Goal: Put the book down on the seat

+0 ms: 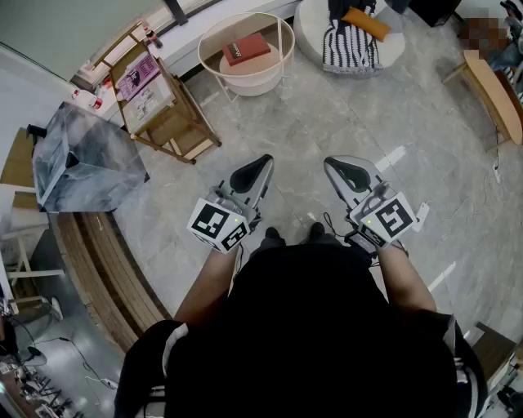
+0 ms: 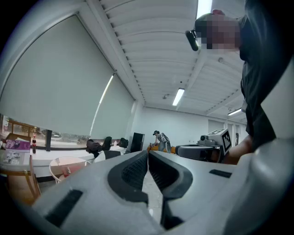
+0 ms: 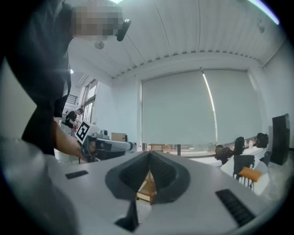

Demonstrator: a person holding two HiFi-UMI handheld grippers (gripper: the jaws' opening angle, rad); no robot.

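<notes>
Red book (image 1: pixel 246 49) lies flat on the round white table (image 1: pixel 260 75), inside its wire ring, far across the floor (image 1: pixel 327 114) from the person. The seat (image 1: pixel 394 47) is just beside the table, already carrying a striped throw (image 1: pixel 347 49) and an orange cushion (image 1: pixel 365 22).

Left gripper (image 1: pixel 255 169) has its jaws pressed together on nothing. Right gripper (image 1: pixel 343 171) is the same, jaws together and empty, both held low in front of the body.

By the look of it the pickup hasn't begun. The sensible play is to walk in, spread one set of jaws, and come at the book's near edge from above the ring, not through the wires.

There is plenty of bare floor straight ahead. The wooden rack (image 1: pixel 163 110) crowds the left, the wooden bench (image 1: pixel 494 90) sits well off right, and the seat's free patch is small.
</notes>
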